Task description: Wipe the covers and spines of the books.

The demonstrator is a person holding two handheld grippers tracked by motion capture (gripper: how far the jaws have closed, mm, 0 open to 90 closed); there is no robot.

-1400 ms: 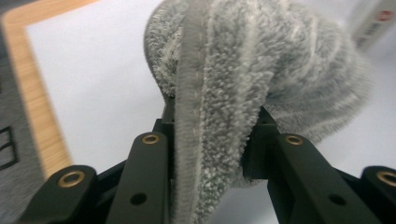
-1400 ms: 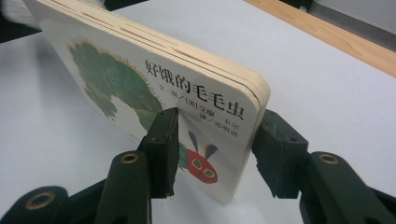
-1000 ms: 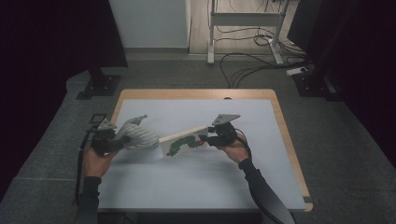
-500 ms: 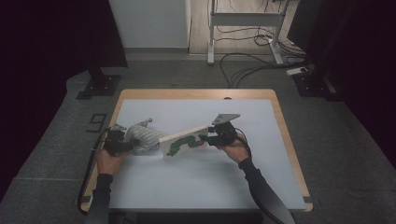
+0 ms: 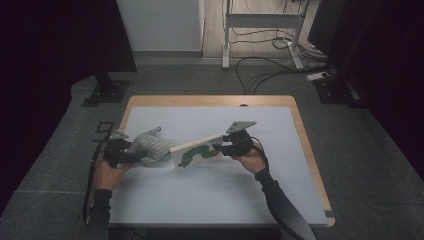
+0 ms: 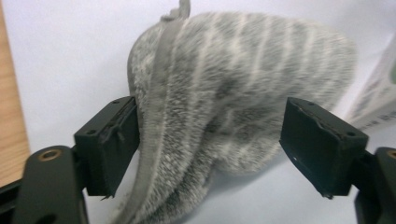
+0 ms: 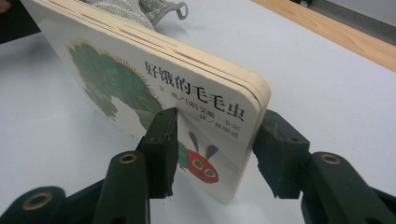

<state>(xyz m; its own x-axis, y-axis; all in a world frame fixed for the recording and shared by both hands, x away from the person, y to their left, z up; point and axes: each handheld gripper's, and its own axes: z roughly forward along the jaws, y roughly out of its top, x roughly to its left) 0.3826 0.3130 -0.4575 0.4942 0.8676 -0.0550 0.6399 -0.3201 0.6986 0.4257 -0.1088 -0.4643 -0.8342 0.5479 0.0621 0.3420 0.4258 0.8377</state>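
My left claw point(image 6: 210, 154) stands open, its jaws just having spread, the grey striped plush pouch point(image 6: 243, 88) lying loose between them on the desk point(image 5: 215, 195). My right claw point(image 7: 215, 154) is clamped on the lower corner of a board picture book point(image 7: 154, 88), holding it tilted on edge. In the high view the book's far end leans against the pouch, left of the desk's centre.
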